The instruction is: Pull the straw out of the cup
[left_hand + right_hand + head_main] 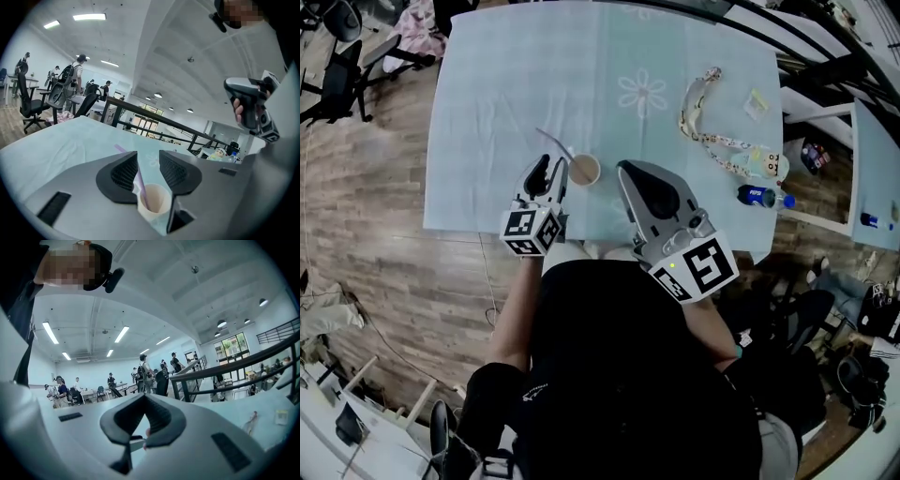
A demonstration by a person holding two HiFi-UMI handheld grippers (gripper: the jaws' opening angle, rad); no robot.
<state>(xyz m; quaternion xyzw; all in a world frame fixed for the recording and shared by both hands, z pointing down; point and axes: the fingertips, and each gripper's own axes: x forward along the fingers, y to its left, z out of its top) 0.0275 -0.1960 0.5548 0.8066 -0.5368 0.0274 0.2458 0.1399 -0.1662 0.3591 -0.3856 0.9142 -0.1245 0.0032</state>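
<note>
My left gripper (147, 158) sits released around the straw (139, 179) in the cup (157, 206), while my right gripper (144, 397) is clenched near that cup.

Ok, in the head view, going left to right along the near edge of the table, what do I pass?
left claw → paper cup → right claw → bottle

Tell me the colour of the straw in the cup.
The straw is pale purple, clearest in the left gripper view.
</note>
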